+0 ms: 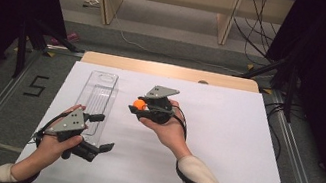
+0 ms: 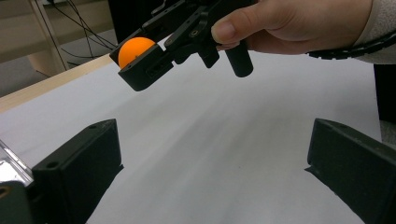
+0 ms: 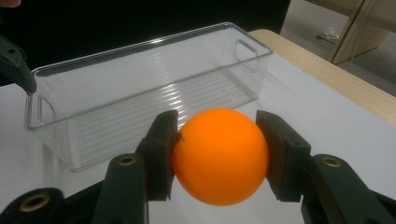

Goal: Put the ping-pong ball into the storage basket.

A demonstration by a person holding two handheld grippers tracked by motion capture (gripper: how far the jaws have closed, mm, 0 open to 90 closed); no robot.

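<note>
Ball (image 3: pixel 220 156): plain orange. Bin (image 3: pixel 140 88): clear, ribbed floor. Table cover (image 1: pixel 222 147): white. Right gripper (image 1: pixel 140 107) jaws: black; top plate grey.

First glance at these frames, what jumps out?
The orange ball, clamped between the jaws of the right gripper and held above the white table near its middle. Next, the clear plastic bin, empty, lying lengthwise at the table's left side. The left gripper sits at the bin's near end with its jaws wide apart and nothing between them.
</note>
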